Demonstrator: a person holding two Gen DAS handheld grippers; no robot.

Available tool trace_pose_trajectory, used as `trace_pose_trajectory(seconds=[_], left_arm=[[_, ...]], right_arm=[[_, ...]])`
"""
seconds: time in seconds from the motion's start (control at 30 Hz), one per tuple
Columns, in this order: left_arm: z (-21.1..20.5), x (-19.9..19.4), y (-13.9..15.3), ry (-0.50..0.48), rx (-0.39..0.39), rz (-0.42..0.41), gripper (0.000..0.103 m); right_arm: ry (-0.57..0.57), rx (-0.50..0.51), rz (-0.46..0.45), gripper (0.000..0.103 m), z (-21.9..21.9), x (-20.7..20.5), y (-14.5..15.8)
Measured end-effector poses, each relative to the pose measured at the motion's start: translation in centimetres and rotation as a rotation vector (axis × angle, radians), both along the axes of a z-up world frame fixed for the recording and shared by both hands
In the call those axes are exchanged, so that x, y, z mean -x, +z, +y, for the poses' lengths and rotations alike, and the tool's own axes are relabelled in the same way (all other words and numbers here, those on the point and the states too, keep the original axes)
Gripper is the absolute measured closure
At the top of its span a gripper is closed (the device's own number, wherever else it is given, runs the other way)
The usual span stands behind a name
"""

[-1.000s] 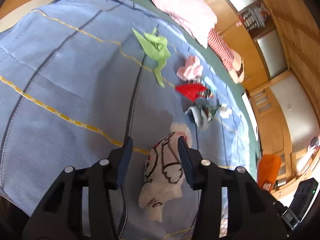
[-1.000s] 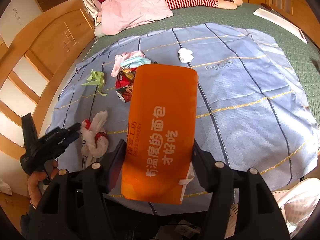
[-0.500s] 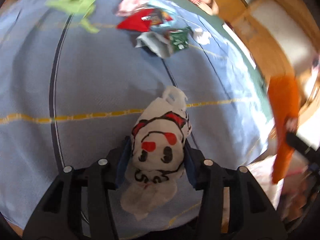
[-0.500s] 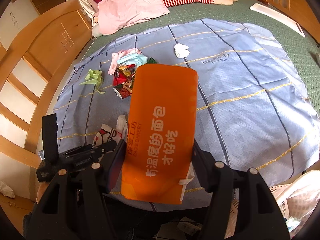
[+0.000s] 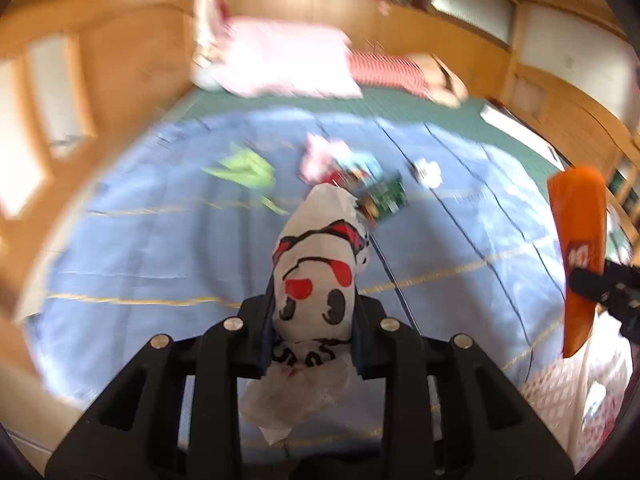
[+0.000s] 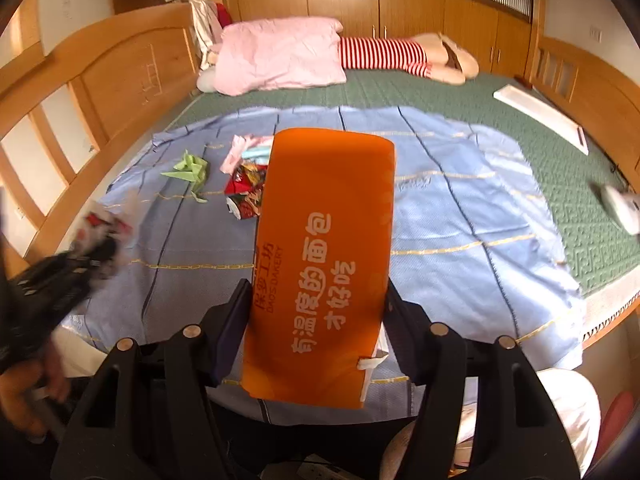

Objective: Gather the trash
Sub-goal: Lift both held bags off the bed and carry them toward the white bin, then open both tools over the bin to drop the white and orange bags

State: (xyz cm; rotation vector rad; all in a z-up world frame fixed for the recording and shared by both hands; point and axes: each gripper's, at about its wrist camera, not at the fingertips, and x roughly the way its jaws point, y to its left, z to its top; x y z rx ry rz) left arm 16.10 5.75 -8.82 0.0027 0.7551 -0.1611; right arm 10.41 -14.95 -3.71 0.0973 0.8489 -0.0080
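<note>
A white plastic bag with a red-and-black panda print sits between the fingers of my left gripper. Its jaws are closing and the pads press on the bag's sides, holding it above the blue sheet. The right wrist view shows the same gripper as a blur at the left, with the bag in it. My right gripper is shut on a flat orange bakery bag, held upright over the bed's near edge. That orange bag also shows at the right of the left wrist view.
On the sheet lie green paper, a pink scrap, red snack wrappers and a white tissue wad. A pink pillow and striped plush lie behind. A white sack hangs below the bed's edge.
My left gripper closed on the panda bag and lifted it off the sheet while rolling. The right gripper rose a little with the orange bag still in it.
</note>
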Motion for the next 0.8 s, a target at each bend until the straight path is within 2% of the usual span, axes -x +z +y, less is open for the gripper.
trace_pose_trajectory(seconds=[0.13, 0.33, 0.43, 0.6, 0.77, 0.8], left_arm=[[0.0, 5.0, 4.0, 0.098, -0.005, -0.094, 0.073], [-0.7, 11.0, 8.8, 0.148, -0.011, -0.219, 0.073], [-1.3, 13.4, 10.6, 0.139, 0.005, -0.263, 0.073], [-3.0, 15.9, 12.3, 0.12, -0.012, -0.315, 0.073], [-4.1, 17.0, 12.6, 0.07, 0.018, -0.304, 0.073], [-4.2, 17.2, 12.6, 0.032, 0.061, -0.289, 0.073]], right_arm=[[0.037, 0.01, -0.057, 0.04, 0.0, 2.7, 2.0], [0.079, 0.028, -0.128, 0.04, -0.8, 6.5, 4.5], [0.095, 0.035, -0.158, 0.04, -1.3, 8.4, 5.6], [0.09, 0.029, -0.194, 0.04, -3.1, 10.8, 6.7], [0.087, 0.004, -0.196, 0.04, -4.2, 12.0, 6.3], [0.087, 0.002, -0.193, 0.04, -4.4, 12.1, 6.1]])
